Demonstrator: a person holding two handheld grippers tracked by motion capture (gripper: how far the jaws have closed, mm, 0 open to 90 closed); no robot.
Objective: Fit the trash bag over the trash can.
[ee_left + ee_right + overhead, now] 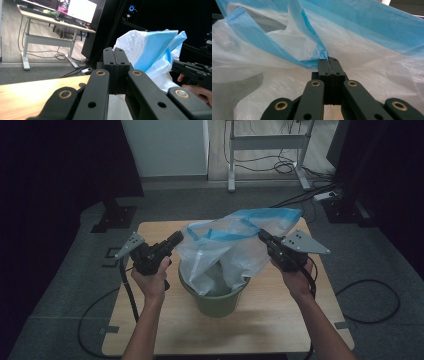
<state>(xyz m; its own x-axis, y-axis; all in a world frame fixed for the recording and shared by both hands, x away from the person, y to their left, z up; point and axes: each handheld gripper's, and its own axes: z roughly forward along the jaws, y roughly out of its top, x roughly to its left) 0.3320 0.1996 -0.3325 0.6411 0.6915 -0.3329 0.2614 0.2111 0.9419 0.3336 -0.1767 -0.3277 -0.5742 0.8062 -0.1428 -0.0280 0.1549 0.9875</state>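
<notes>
Thin white plastic bag [227, 252] with blue rim, sitting in green bin [216, 300], stretched between both claws, left gripper [176, 240] and right gripper [261, 235] each clamped shut on its rim

The white bag with the blue band [235, 245] hides most of the green bin [216, 301], its rim showing just at the lower centre of the high view. In the right gripper view the bag [372, 50] runs off every edge. In the left gripper view the right gripper [175, 65] is cut off at the right edge, and its tips are lost behind the bag [150, 47].
</notes>
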